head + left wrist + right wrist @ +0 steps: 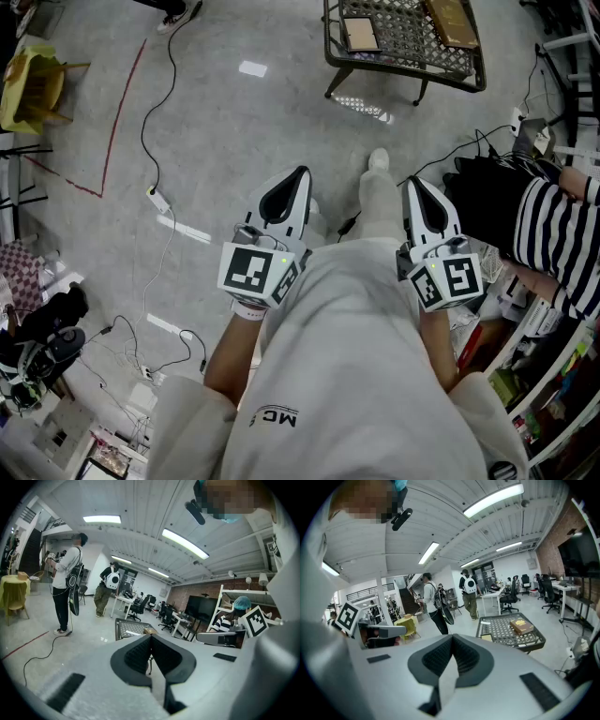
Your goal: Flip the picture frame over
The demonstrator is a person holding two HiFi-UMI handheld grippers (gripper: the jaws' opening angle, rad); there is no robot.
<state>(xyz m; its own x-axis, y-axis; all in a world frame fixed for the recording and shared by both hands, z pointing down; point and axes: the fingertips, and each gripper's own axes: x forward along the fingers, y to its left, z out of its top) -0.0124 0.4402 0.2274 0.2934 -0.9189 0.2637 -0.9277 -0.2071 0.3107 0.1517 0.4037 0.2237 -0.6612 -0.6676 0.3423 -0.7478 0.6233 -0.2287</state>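
My left tool (297, 180) and right tool (414, 186) are both closed on nothing, near my waist. The picture frame (359, 34) lies on the far mesh counter (405, 68); I'd step close and open up before reaching.

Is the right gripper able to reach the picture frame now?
Probably not: the right gripper is shut near the person, and the picture frame lies on the table well ahead across the floor.

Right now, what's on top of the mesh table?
A picture frame and a brown box lie on the mesh table. Its far edge is cropped; anything under them is hidden.
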